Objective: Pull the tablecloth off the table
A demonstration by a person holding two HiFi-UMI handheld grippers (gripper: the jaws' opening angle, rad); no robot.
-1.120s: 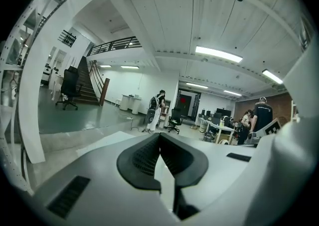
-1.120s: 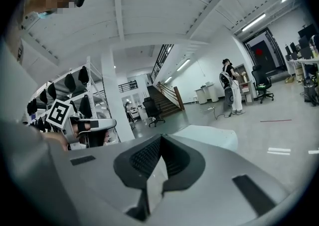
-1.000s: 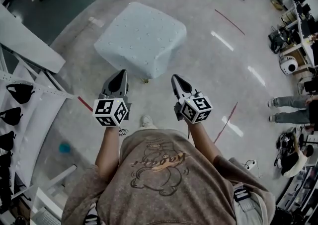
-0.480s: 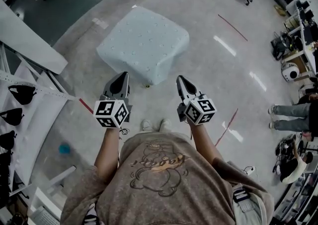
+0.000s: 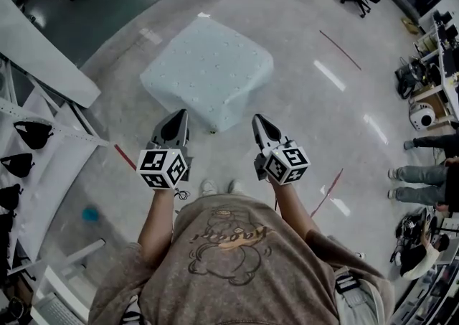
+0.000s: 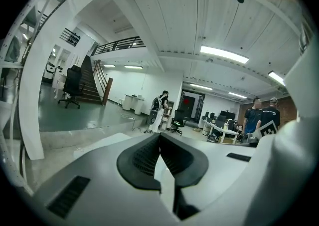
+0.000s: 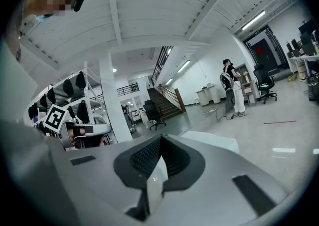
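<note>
While the person is standing on the pale floor, bare floor is lying open round all four sides of the tablecloth. The cloth, light blue and dotted, is covering a small square table whose own surface is hidden; its edges are hanging down on the sides that show. The near corner is pointing toward the person, with a clear gap between it and both grippers.

At the left edge a white rack is crowding the floor; three dark objects are sitting on its tiers, kind not legible. Desks and chairs are lining the top and right edges, well apart from the cloth.

Two grippers are being held level, side by side. Left gripper: jaws pressed together, nothing between them. Right gripper: jaws likewise pressed together and empty. Neither is touching the cloth.

Three red tape strips are lying on the floor. One small teal object is lying near the rack.
</note>
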